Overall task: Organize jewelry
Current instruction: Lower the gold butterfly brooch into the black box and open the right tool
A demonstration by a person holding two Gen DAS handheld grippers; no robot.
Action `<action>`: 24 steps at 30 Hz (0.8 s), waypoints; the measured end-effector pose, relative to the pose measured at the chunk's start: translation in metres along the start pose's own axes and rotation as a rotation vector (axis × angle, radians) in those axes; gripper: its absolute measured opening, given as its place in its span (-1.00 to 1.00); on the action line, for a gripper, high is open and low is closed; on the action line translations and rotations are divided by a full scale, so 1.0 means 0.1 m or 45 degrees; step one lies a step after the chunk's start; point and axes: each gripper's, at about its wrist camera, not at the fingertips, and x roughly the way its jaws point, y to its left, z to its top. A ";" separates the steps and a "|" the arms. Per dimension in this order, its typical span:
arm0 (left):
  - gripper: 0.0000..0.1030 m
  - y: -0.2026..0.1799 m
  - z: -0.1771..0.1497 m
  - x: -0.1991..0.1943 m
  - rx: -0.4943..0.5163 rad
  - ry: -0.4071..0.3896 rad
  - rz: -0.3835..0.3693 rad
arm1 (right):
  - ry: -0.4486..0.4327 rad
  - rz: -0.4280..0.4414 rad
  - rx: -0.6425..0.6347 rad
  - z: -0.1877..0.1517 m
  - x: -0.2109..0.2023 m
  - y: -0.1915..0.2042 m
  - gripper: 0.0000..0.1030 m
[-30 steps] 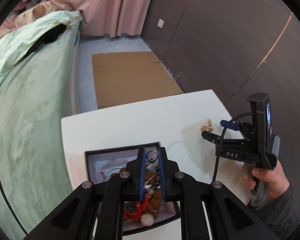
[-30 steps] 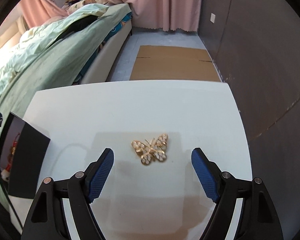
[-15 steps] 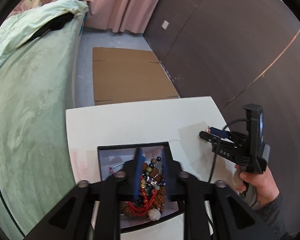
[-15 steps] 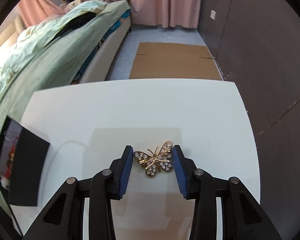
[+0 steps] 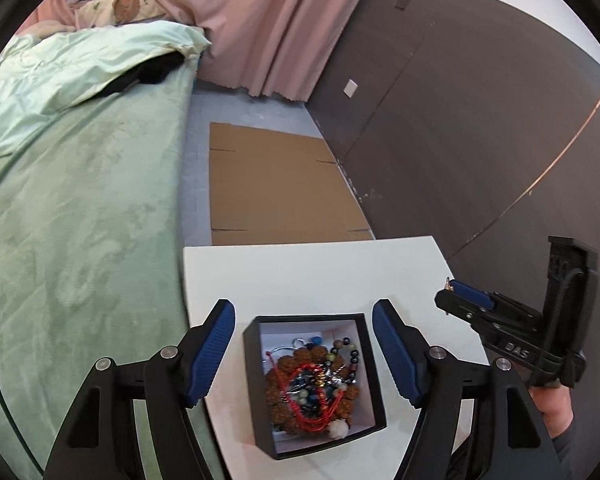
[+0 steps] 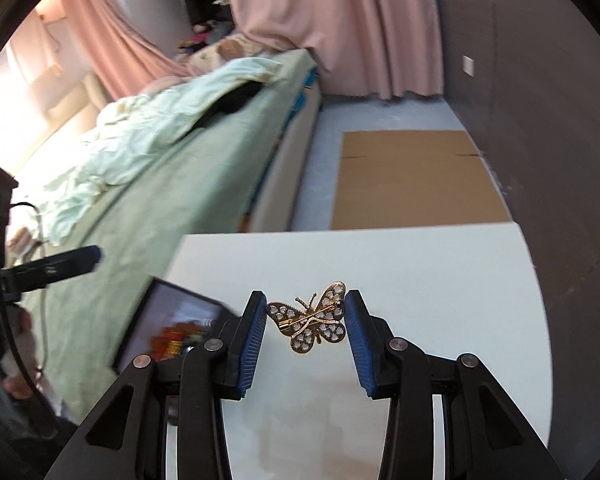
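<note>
We hold the gold butterfly brooch (image 6: 313,317) pinched by its wingtips between the blue pads of our right hand-held gripper (image 6: 306,312), lifted clear of the white desk (image 6: 420,264). Left of it sits the black jewelry box (image 5: 370,392), open, with beads and red cord piled inside. Our left hand-held gripper (image 5: 304,348) hangs above that box, its jaws having just been opening, now wide with nothing between them.

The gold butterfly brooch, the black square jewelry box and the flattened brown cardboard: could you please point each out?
Gold butterfly brooch (image 6: 309,320): right wrist view, central pin bar.
Black square jewelry box (image 5: 251,376): left wrist view, left wall.
Flattened brown cardboard (image 5: 276,188): left wrist view, centre panel.
</note>
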 end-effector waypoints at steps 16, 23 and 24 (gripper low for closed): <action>0.74 0.39 0.06 -0.32 -0.143 -0.101 -0.067 | 0.132 0.254 -0.024 0.08 0.41 0.77 -0.21; 0.78 0.45 0.08 -0.32 -0.179 -0.100 -0.099 | 0.219 0.345 0.033 0.04 0.65 0.89 0.46; 0.78 0.45 0.09 -0.33 -0.180 -0.103 -0.099 | 0.204 0.330 0.039 0.03 0.64 0.88 0.65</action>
